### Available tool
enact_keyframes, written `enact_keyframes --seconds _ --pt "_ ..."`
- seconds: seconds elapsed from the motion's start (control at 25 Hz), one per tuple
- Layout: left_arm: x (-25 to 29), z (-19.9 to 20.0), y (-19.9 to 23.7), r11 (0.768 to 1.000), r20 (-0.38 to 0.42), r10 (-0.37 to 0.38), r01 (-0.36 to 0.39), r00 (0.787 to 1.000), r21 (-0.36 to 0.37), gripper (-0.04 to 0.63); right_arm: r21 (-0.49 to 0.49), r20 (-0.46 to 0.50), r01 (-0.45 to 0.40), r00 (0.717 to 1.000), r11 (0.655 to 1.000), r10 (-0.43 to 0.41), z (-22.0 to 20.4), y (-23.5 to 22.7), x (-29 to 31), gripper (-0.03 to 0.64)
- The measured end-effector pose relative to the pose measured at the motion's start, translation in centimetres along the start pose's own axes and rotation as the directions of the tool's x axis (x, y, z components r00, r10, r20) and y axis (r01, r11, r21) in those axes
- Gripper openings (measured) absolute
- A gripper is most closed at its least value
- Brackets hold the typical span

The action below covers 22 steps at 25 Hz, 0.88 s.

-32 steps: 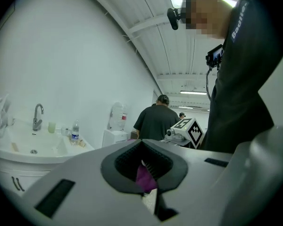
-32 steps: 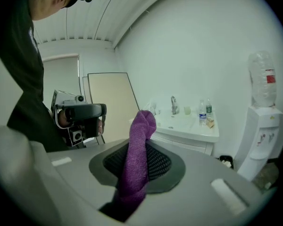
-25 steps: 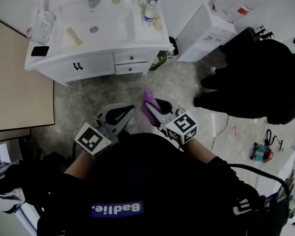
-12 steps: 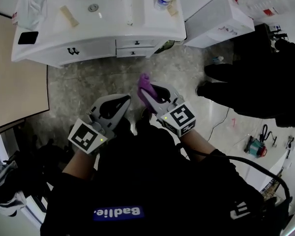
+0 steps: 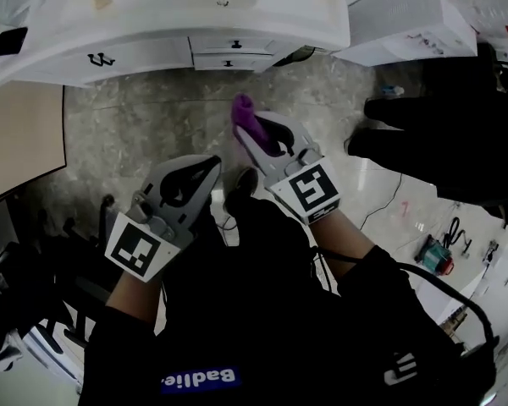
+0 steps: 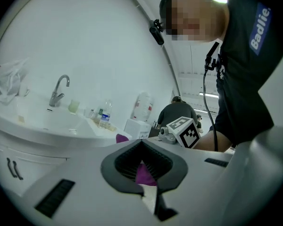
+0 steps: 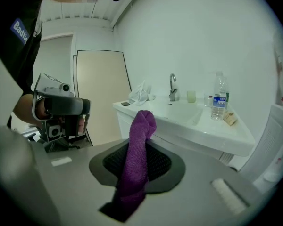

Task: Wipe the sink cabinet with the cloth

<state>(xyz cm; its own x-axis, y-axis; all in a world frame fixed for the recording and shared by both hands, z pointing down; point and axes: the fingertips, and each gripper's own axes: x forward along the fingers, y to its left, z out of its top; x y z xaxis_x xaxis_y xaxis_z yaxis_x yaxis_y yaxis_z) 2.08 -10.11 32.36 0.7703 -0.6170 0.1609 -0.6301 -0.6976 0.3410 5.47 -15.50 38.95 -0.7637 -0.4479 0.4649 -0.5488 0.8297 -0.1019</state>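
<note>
The white sink cabinet (image 5: 152,51) with its drawers runs along the top of the head view, and it also shows as cabinet (image 7: 188,128) and cabinet (image 6: 19,145) in the two gripper views. My right gripper (image 5: 244,129) is shut on a purple cloth (image 5: 243,111), whose rolled end sticks out past the jaw tips. In the right gripper view the cloth (image 7: 137,159) runs up between the shut jaws of that gripper (image 7: 137,142). My left gripper (image 5: 212,161) hangs beside it, shut with nothing in it, well short of the cabinet. The left gripper (image 6: 141,142) sees the cloth's tip (image 6: 121,138).
A tap (image 7: 172,86), cup (image 7: 191,96), water bottle (image 7: 220,100), plastic bag (image 7: 140,93) and black phone (image 5: 10,41) sit on the sink top. A white unit (image 5: 406,19) stands right of the cabinet. A person in dark clothes (image 5: 449,134) is at the right; a beige panel (image 5: 21,138) left.
The cabinet has slid up the head view as I came closer. Both grippers sit higher in the frame, and the right one still holds the purple cloth.
</note>
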Motion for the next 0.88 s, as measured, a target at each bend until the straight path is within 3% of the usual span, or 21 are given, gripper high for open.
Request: enact_keyframes --seconds 0.28,0.6,0.88 --pt "2.0 -7.3 5.7 1.0 -0.009 0.028 -0.028 1.0 0.007 -0.011 -0.151 -0.009 0.083 0.996 0.985 -0.085 -4.6 -3.6 6.2 0.072" --pt "4.7 -14.6 12.2 0.997 0.048 0.069 -0.071 0.996 0.032 -0.011 -0.336 -0.001 0.191 0.979 0.922 -0.203 -7.6 -7.1 12.8 0.073" --pt "7.0 -21.5 18.0 0.993 0.033 0.071 -0.074 0.997 0.097 -0.011 -0.393 0.028 0.233 0.97 0.889 -0.242 -10.0 -9.0 18.1 0.073"
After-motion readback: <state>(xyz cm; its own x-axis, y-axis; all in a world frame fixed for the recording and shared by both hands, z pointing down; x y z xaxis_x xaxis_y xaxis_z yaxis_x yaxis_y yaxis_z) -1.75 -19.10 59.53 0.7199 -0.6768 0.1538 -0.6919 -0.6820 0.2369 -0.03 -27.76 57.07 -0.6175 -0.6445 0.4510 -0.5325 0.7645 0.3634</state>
